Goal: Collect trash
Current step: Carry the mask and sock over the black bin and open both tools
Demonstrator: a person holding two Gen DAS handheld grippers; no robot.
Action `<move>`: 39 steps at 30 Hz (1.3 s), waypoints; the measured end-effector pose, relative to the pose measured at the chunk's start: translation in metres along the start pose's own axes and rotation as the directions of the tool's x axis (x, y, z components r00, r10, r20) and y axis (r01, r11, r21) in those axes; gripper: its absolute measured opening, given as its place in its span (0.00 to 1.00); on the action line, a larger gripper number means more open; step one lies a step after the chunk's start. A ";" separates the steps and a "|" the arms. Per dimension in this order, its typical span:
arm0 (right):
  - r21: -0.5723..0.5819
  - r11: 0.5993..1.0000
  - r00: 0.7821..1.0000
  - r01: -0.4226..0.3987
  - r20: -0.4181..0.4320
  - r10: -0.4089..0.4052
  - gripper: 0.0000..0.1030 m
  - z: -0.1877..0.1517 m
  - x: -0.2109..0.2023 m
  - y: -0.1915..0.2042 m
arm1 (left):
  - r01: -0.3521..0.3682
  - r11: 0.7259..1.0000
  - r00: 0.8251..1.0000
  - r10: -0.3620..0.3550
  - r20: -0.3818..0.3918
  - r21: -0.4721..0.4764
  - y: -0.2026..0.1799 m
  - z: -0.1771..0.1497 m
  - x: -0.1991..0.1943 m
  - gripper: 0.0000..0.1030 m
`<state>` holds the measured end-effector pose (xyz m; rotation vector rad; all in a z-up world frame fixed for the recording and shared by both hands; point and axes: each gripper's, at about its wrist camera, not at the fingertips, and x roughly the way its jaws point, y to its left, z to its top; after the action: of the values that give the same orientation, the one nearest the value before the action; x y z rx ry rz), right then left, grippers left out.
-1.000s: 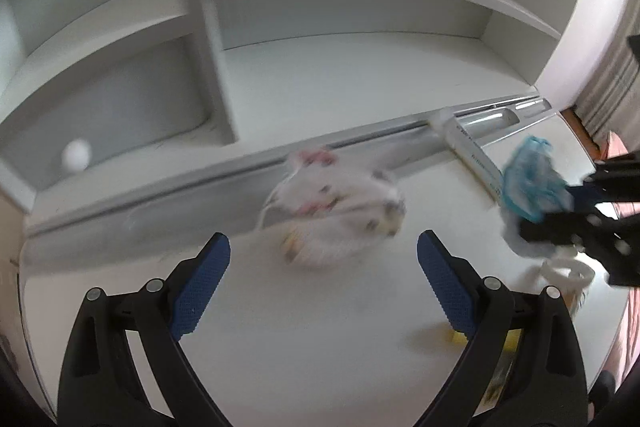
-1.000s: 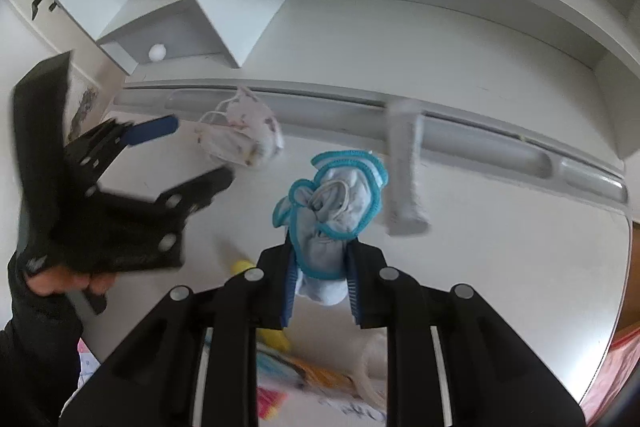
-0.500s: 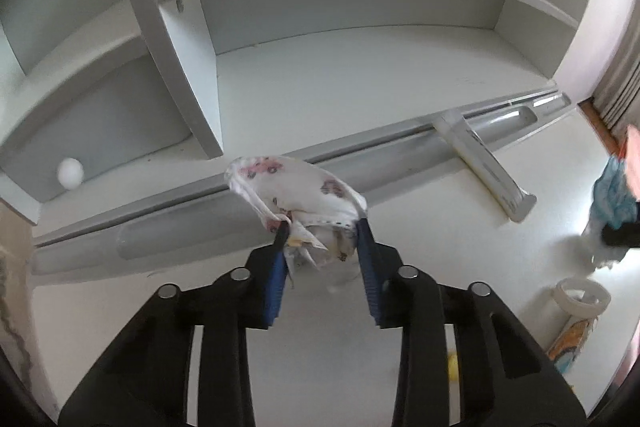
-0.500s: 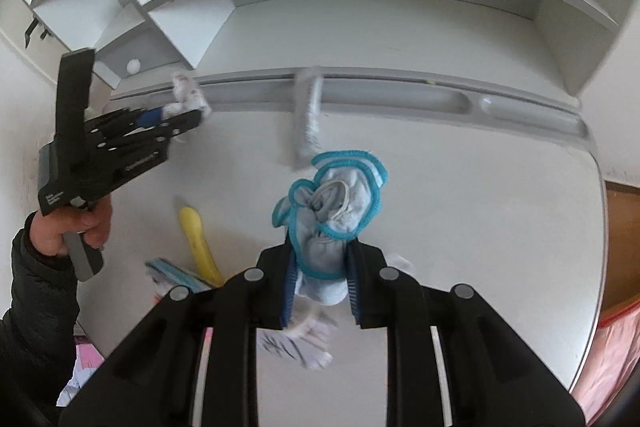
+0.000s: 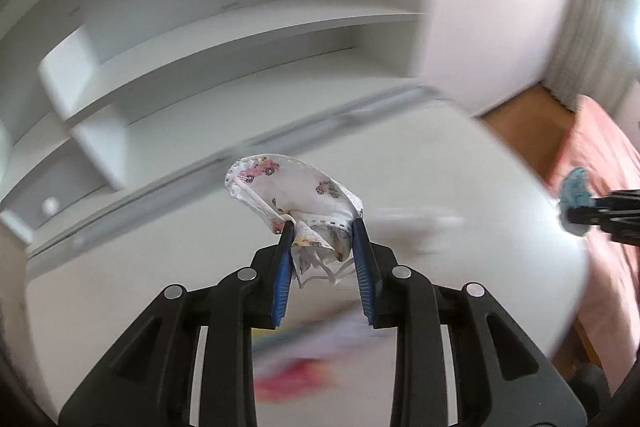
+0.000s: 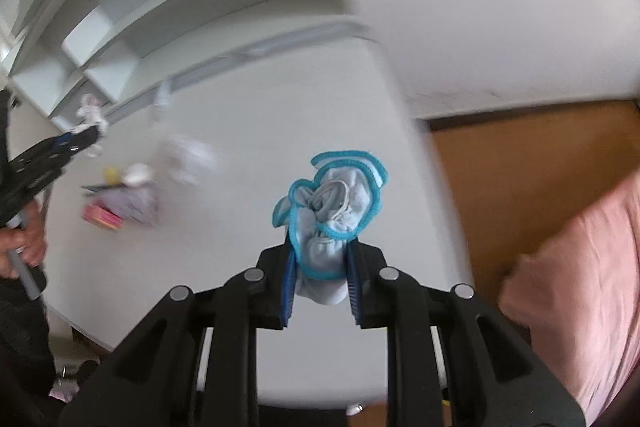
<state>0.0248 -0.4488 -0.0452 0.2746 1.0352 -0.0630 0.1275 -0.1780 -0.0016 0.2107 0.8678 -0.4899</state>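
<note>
My left gripper (image 5: pixel 321 227) is shut on a crumpled white face mask with a pink car print (image 5: pixel 292 193) and holds it in the air above the white desk (image 5: pixel 460 163). My right gripper (image 6: pixel 320 247) is shut on a crumpled pale blue mask with a turquoise edge (image 6: pixel 332 203), held near the desk's right edge. The right gripper with the blue mask (image 5: pixel 576 189) shows at the far right of the left wrist view. The left gripper (image 6: pixel 76 141) with its white mask (image 6: pixel 90 111) shows at the left of the right wrist view.
Blurred litter lies on the desk: a colourful wrapper (image 6: pixel 116 207), something yellow (image 6: pixel 110 171) and white pieces (image 6: pixel 188 157). White shelves (image 5: pixel 240 39) stand behind the desk. A pink bag (image 6: pixel 580 287) hangs right of the desk over a wooden floor (image 6: pixel 520 163).
Both grippers have swung to the right with their masks. The left gripper closed on the white mask a second ago and lifted it. The views now reach the desk's right edge and the pink bag.
</note>
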 end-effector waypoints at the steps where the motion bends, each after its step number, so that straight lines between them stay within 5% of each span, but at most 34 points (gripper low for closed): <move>1: 0.031 0.999 1.000 0.013 0.006 -0.013 0.21 -0.013 -0.007 -0.019 | 0.029 0.999 1.000 -0.029 0.005 0.017 -0.018 0.001 0.000 0.27; 5: 0.184 0.979 0.995 0.090 0.023 -0.096 0.21 -0.079 -0.032 -0.100 | 0.187 0.974 0.982 -0.189 0.008 0.127 -0.121 -0.001 -0.003 0.27; 8: 0.300 0.944 0.989 0.137 0.010 -0.147 0.21 -0.133 -0.041 -0.152 | 0.324 0.922 0.946 -0.323 -0.041 0.212 -0.207 -0.014 0.004 0.27; 15: 0.457 0.868 0.979 0.193 -0.031 -0.201 0.21 -0.225 -0.039 -0.221 | 0.503 0.789 0.864 -0.473 -0.174 0.352 -0.354 -0.070 0.024 0.27; 19: 0.507 0.838 0.979 0.202 -0.070 -0.194 0.21 -0.266 -0.023 -0.252 | 0.540 0.742 0.841 -0.477 -0.254 0.396 -0.409 -0.105 0.061 0.27; 21: 0.516 0.831 0.978 0.208 -0.093 -0.187 0.21 -0.284 -0.007 -0.262 | 0.532 0.736 0.846 -0.457 -0.273 0.419 -0.429 -0.118 0.082 0.27; 23: 0.534 0.821 0.980 0.200 -0.114 -0.164 0.21 -0.301 0.009 -0.274 | 0.572 0.721 0.818 -0.461 -0.345 0.391 -0.443 -0.131 0.110 0.27; 29: 0.559 0.806 0.978 0.194 -0.176 -0.113 0.21 -0.337 0.057 -0.292 | 0.609 0.717 0.773 -0.442 -0.454 0.339 -0.474 -0.161 0.167 0.27; 39: 0.590 0.784 0.970 0.194 -0.237 -0.062 0.21 -0.359 0.094 -0.312 | 0.606 0.723 0.747 -0.375 -0.549 0.330 -0.504 -0.193 0.219 0.28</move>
<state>-0.2851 -0.6513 -0.3586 0.8177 1.2204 -0.5143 -0.1329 -0.6162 -0.2845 0.5838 1.2550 -1.2304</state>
